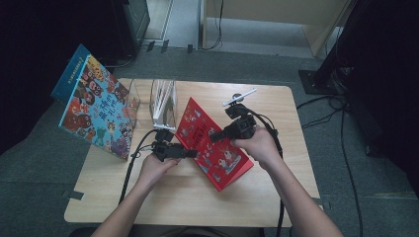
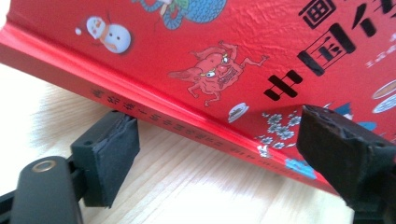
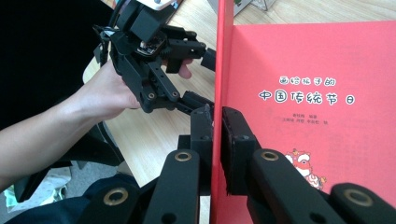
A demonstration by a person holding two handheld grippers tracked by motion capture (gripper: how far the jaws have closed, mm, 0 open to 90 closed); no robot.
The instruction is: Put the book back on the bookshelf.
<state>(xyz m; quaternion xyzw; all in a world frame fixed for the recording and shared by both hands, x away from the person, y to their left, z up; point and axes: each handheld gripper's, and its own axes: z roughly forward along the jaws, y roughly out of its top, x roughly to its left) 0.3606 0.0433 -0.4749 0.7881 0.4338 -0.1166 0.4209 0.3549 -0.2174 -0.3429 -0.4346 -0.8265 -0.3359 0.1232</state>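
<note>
On the table, right tool (image 3: 217, 122) clamps the red book's (image 1: 217, 148) cover; left tool (image 2: 219, 144) released.

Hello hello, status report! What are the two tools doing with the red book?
Right tool shut on the red book cover. Left tool open at the book's spine, not gripping. Clear stand close behind; nothing blocking.

Bare table (image 1: 163, 197) near the person; clear rack (image 1: 164, 103) blocks behind red book (image 1: 217, 148)
</note>
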